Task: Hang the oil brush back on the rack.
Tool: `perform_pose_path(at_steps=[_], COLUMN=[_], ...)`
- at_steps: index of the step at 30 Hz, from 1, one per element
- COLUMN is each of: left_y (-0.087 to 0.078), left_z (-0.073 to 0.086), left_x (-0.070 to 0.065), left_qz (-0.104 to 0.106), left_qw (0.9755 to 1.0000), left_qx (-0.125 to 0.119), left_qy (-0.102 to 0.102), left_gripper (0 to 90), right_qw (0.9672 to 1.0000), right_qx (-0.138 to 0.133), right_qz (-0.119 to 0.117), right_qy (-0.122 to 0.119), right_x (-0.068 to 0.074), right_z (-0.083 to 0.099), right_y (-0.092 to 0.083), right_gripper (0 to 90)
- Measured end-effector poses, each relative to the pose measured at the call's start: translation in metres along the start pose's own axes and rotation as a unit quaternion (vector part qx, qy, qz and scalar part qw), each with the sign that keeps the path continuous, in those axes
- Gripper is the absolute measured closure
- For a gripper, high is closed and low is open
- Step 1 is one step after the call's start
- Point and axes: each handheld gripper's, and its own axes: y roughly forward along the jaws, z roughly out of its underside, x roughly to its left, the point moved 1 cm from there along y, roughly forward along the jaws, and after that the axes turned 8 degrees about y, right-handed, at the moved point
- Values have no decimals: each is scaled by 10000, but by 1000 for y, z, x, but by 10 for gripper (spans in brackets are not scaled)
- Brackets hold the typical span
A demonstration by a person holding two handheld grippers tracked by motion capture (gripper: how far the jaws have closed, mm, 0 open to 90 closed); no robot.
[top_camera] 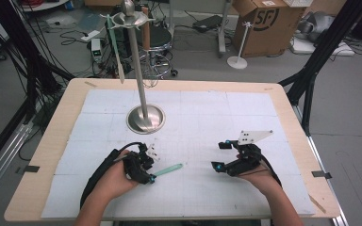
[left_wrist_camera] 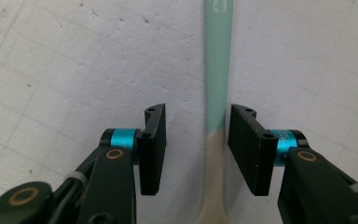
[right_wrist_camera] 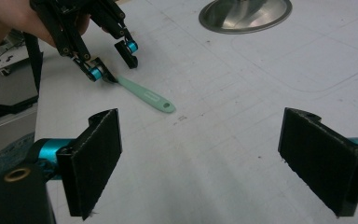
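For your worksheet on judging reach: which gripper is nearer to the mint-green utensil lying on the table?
Left. The left gripper straddles the mint-green utensil, open, jaws on either side of its handle. The right gripper sits apart, farther along the table, open and empty.

The high view looks forward and down over the whole surface (top_camera: pixel 217 108). The left gripper view sits close above it, facing straight down on a mint spatula (left_wrist_camera: pixel 217 70). The right gripper view looks low across, sharing that spatula (right_wrist_camera: pixel 147 98) and the left gripper (right_wrist_camera: pixel 112 63).

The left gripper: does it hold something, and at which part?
Nothing is held. The left gripper stands open around the spatula handle, pads not pressing. The right gripper is open too.
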Motion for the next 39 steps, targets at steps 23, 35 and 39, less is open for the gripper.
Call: perform_pose_path(at_steps=[23, 35, 39], left_y=[-5, -3, -1], left_z=[2, -5, -10], left_x=[-13, -9, -8], left_qz=[228, 246, 292], left_qw=[9989, 9985, 9977], left_qx=[67, 381, 520], left_qy=[392, 302, 322], left_gripper=[801, 676, 670], right_qw=[10000, 10000, 10000], right_qx=[-4, 38, 33], right_qz=[2, 11, 16], right_qy=[-9, 9, 18], right_x=[-1, -1, -1], right_z=[0, 0, 0], right_y=[1, 2, 2], right_gripper=[127, 127, 127])
